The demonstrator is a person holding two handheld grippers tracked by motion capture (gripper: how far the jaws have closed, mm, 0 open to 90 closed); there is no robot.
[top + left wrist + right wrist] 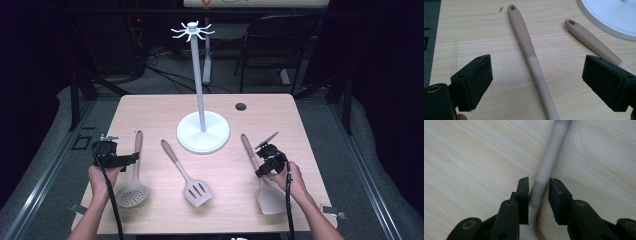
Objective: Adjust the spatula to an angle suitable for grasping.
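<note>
Light wood-grain desk [150,112], rectangular, with a small dark round hole [241,106] near its far right edge.

Item 1: white utensil stand [202,131], round flat base at the desk's centre-far, thin upright pole, ring of hooks [192,31] at the top. All hooks bare.

Item 2: beige skimmer [133,172], perforated round head toward the person, handle pointing away, lying flat at the left of the desk. Hanging hole visible at the handle's far tip in the left gripper view.

Item 3: beige slotted turner [187,175], lying flat between the skimmer and the stand's base, head toward the person, handle angled away and to the left.

Item 4: beige solid spatula [262,177], lying flat at the right of the desk, blade toward the person, handle pointing away toward the stand.

Left tongs [537,80]: held in the left hand [102,177], jaws spread wide, gripping nothing. They hover low over the skimmer's handle, which runs between the two pads without touching either; the turner's handle passes just beyond the right-hand pad.

Right tongs [538,195]: held in the right hand [292,177], jaws narrowed to either side of the spatula's grey neck, just above where it bends into the blade. One pad appears to touch the neck; a thin gap shows at the other. Spatula rests on the desk.
</note>
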